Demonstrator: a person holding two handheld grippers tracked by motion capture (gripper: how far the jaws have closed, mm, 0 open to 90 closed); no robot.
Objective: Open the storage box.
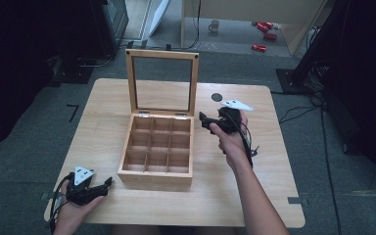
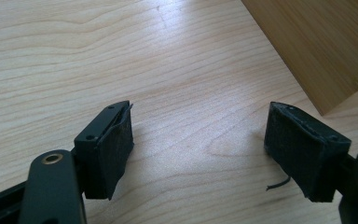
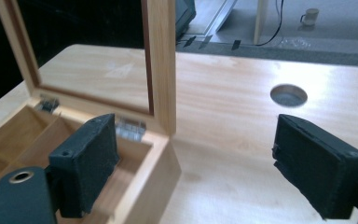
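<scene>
- High view: wooden box [image 1: 157,147] sits mid-table [image 1: 103,132], lid [image 1: 162,81] standing upright on the far edge hinges, glass pane in it. Nine compartments inside, all look empty.
- My right gripper [image 1: 206,121] hangs just right of the box's far right corner, near the lid's right post, jaws pointing left toward it. Not touching anything that I can tell.
- Right gripper view: my right gripper [image 3: 193,170] has its jaws wide apart, nothing between them. Lid [image 3: 161,60] post dead ahead, hinge [image 3: 130,127] below it, far right compartment of the box [image 3: 140,182] under the left jaw. Round hole [image 3: 288,94] in the table [image 3: 233,116] further off to the right.
- My left gripper [image 1: 105,184] rests at the near left of the table, just left of the box's near left corner, apart from it.
- Left gripper view: my left gripper [image 2: 198,149] also has its jaws spread, empty, bare table [image 2: 121,60] below, corner of the box [image 2: 326,42] wall at upper right.
- Step, my guess: lid work. Box is open, right gripper is lined up on the lid's right edge, so closing it looks like the job in hand; grab not yet made.
- Next move needs: right gripper slides left so the lid post sits between the jaws, or pushes the top rail, then swings the lid toward me and down. Go slow, glass pane. Left gripper could steady the near left corner so the box doesn't skid.
</scene>
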